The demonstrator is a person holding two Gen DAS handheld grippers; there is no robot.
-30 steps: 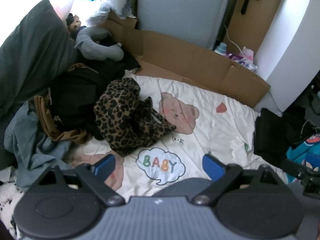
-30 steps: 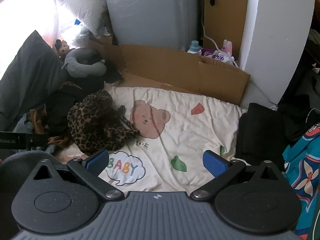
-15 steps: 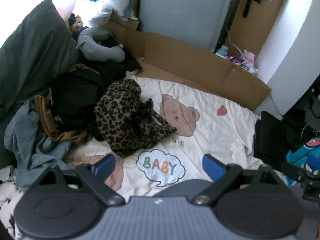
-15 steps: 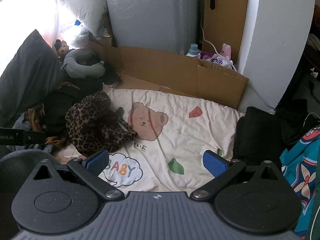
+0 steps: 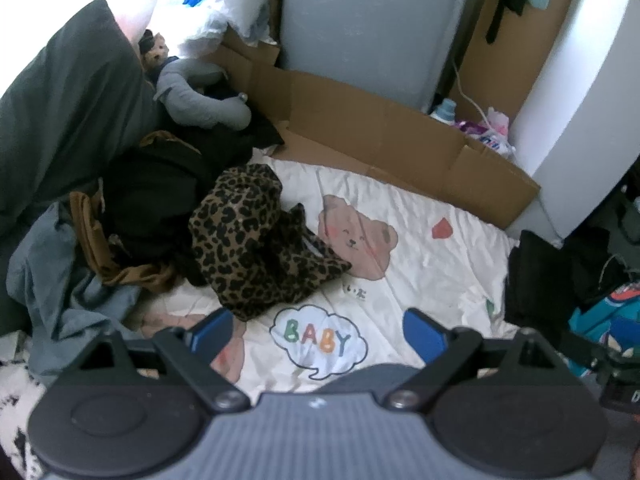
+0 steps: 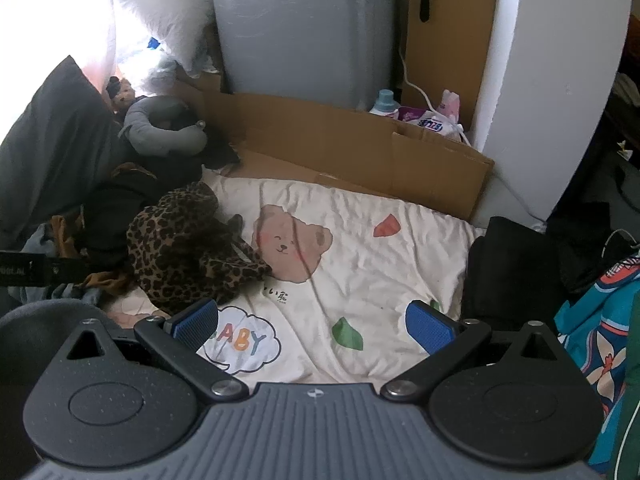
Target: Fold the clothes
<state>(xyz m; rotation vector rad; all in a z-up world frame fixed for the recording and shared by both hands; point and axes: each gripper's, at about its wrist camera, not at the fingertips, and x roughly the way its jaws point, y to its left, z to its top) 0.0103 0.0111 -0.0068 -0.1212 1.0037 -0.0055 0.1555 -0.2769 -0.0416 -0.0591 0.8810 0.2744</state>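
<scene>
A crumpled leopard-print garment [image 5: 256, 244] [image 6: 188, 248] lies on the left part of a cream bear-print blanket [image 5: 424, 264] [image 6: 360, 264]. Behind it sits a heap of black clothes [image 5: 160, 200] [image 6: 116, 212], with a brown garment [image 5: 100, 252] and a blue-grey one [image 5: 60, 280] at the left. A black folded garment [image 5: 532, 280] [image 6: 500, 268] rests at the blanket's right edge. My left gripper [image 5: 318, 334] hangs open above the blanket's near side, just short of the leopard garment. My right gripper [image 6: 314, 328] is open too, over the blanket, holding nothing.
A cardboard sheet [image 5: 400, 144] [image 6: 340, 140] and a grey appliance [image 5: 368, 28] [image 6: 304, 28] stand behind the blanket. A dark pillow [image 5: 64, 104], a grey neck pillow [image 6: 160, 128] and a small teddy [image 5: 154, 50] are at the left. Teal patterned fabric [image 6: 592, 328] lies right.
Both grippers have drawn back and tilted slightly, so the scene has slid a little in each view. Both stay open; no garment has moved.
</scene>
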